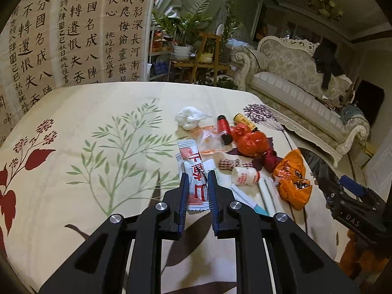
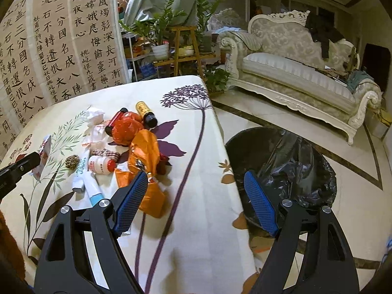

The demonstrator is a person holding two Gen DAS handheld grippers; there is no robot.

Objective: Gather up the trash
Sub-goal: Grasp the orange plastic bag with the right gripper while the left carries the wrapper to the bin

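Two blue-padded jaws of the left gripper [image 1: 198,174] are seen clamped on a white-and-red sachet [image 1: 193,171], held between them above the floral tablecloth [image 1: 73,122]. From the right wrist, the right gripper [image 2: 196,178] is recorded spread wide and empty; an orange wrapper [image 2: 144,152] lies beside its left finger, a black-lined bin [image 2: 294,152] behind its right.

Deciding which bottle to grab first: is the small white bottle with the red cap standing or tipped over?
Tipped over. The small white bottle lies on its side on the tablecloth.
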